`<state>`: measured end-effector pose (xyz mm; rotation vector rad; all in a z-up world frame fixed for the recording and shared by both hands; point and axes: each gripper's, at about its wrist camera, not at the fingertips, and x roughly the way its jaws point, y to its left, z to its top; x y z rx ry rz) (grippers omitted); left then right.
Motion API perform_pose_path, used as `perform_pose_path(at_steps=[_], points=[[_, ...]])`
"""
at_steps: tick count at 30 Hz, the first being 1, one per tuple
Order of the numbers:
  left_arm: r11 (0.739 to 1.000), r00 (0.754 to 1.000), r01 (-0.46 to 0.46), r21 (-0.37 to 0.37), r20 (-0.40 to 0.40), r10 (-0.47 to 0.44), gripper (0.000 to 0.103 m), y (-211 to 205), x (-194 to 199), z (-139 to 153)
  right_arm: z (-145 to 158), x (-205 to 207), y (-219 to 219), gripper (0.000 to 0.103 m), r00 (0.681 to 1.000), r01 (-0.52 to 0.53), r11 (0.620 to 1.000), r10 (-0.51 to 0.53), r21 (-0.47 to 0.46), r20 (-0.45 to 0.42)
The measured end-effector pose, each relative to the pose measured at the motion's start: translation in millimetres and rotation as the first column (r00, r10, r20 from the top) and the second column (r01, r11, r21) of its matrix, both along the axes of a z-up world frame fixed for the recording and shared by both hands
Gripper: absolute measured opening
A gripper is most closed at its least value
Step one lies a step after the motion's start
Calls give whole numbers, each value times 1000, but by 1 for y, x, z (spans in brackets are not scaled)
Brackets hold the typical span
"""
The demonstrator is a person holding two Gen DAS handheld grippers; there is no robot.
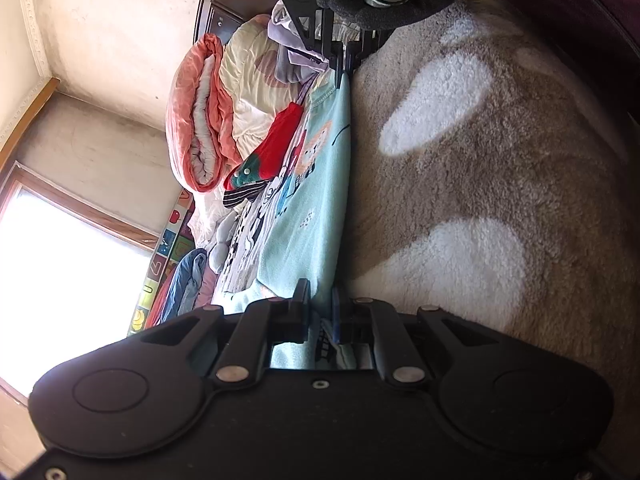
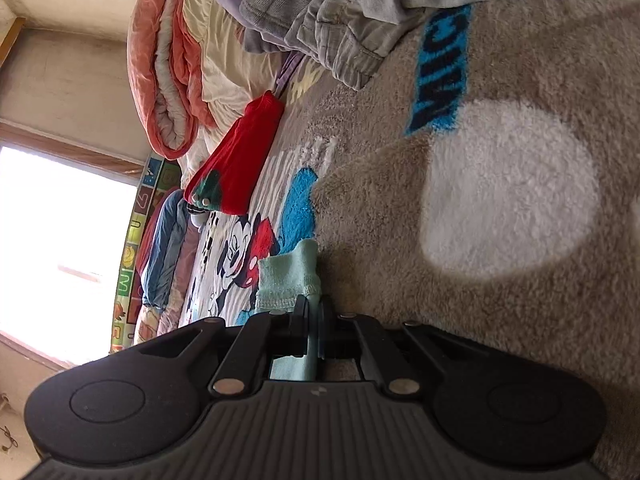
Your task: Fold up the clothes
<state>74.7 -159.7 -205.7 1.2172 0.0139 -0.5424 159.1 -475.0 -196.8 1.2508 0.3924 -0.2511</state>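
My left claw (image 1: 320,312) and right claw (image 2: 314,320) each pinch an edge of the light-blue printed garment (image 1: 320,184), stretched between them above the plush bed blanket (image 1: 500,184). I judge it light, limp and non-slippery; hems or corners suit gripping best.

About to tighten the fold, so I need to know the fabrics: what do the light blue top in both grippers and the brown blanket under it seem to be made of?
Light blue top: looks like soft knit cotton or fleece, matte, with a stitched hem and printed cartoon figures.
Brown blanket: seems plush pile fleece, fuzzy, with white patches; the fibre cannot be told.
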Motion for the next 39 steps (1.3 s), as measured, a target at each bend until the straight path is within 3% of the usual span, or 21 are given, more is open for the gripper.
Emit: perform_pose_path(at_steps=[6,9,12,15,17,19,22,24,25,27,29,31,33,34,36,38,39], points=[[1000,1000,2,7,-13,-2,6,0,1,1,18,-3,14,12,999,-17,984,9,-179,-45],[1000,1000,4,10,-17,-3,6,-1,1,1,36,-11,22,27,995,20,945,-49,-325,-83],[1000,1000,4,12,-19,-4,6,-1,1,1,49,-21,25,30,994,56,909,-88,-414,-59],[1000,1000,3,11,-20,-3,6,0,1,1,62,-12,43,30,997,-80,875,70,-477,-39],[1000,1000,1,11,-18,-1,6,0,0,1,68,7,68,29,958,-266,835,283,-482,-38],[1000,1000,-2,13,-14,2,6,0,0,1,74,26,94,29,877,-437,755,479,-489,-43],[1000,1000,-3,18,-9,3,6,-1,0,0,73,55,138,29,768,-601,635,627,-485,-130],[1000,1000,0,21,-13,0,6,0,-1,2,65,68,148,28,764,-620,639,623,-455,-165],[1000,1000,6,23,-18,-6,7,0,-2,3,61,72,148,27,778,-611,645,597,-458,-197],[999,998,31,12,-48,-30,14,3,-5,11,55,75,145,14,800,-590,666,556,-456,-223],[997,990,65,-40,-126,-70,26,11,-8,27,54,71,142,12,812,-576,668,535,-471,-234],[989,966,73,-129,-236,-102,28,26,-5,50,60,67,143,14,818,-566,633,510,-529,-265],[972,947,12,-235,-310,-86,28,50,7,68,66,62,138,20,835,-541,621,479,-567,-272],[957,937,-35,-289,-341,-69,28,64,16,76,69,58,134,26,845,-524,623,466,-581,-262],[912,914,-131,-388,-404,-41,26,91,32,92,77,48,133,26,853,-502,617,469,-606,-230],[859,887,-220,-462,-461,-21,25,114,46,106,87,35,144,26,837,-505,577,509,-642,-202],[847,880,-244,-472,-475,-11,25,117,48,107,92,28,153,26,822,-513,548,536,-661,-193]])
